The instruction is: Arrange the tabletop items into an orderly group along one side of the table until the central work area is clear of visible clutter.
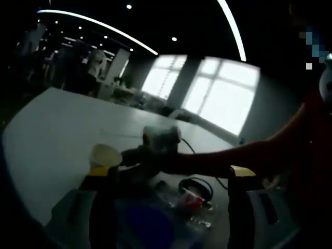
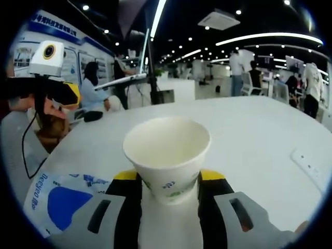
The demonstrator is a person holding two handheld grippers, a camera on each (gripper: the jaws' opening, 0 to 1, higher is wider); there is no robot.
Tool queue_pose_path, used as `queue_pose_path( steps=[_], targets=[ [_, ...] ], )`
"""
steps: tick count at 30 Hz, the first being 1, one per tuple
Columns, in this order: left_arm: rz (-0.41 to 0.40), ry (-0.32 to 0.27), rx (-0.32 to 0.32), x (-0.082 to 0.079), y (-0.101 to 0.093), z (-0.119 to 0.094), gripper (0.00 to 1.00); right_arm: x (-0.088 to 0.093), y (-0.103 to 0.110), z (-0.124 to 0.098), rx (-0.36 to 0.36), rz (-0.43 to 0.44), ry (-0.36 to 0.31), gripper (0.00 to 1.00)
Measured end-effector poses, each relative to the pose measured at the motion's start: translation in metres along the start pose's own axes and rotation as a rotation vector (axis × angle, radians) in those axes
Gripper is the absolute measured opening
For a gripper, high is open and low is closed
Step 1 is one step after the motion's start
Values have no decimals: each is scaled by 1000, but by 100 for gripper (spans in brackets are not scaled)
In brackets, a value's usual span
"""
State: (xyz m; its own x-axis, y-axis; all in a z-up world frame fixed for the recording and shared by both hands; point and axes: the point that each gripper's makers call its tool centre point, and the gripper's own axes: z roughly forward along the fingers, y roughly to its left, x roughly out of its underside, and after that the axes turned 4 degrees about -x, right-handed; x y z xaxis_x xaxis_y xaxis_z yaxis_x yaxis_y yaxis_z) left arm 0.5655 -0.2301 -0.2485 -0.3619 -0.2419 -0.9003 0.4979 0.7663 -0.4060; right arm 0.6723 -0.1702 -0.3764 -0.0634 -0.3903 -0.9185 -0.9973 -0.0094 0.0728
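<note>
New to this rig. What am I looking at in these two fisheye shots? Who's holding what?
No robot arm here: a person holds a two-jaw gripper in each hand, and a fisheye camera rides on each one, looking forward along its jaws.

In the right gripper view, the right gripper is closed on an upright, empty paper cup, above a white table. A white and blue plastic packet lies beside it. The left gripper shows at the far left of that view.

The left gripper view is dark and blurry. Its jaws stand apart over the same packet, but I can't tell if they grip it. The cup and the right gripper appear there too, plus a black cable on the table.
</note>
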Motion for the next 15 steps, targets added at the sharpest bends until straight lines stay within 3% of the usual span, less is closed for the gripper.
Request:
queue_pose_path(
  steps=[15],
  targets=[
    [2, -1, -2, 0, 0, 0, 87, 1, 12, 3, -36, -21, 14, 41]
  ],
)
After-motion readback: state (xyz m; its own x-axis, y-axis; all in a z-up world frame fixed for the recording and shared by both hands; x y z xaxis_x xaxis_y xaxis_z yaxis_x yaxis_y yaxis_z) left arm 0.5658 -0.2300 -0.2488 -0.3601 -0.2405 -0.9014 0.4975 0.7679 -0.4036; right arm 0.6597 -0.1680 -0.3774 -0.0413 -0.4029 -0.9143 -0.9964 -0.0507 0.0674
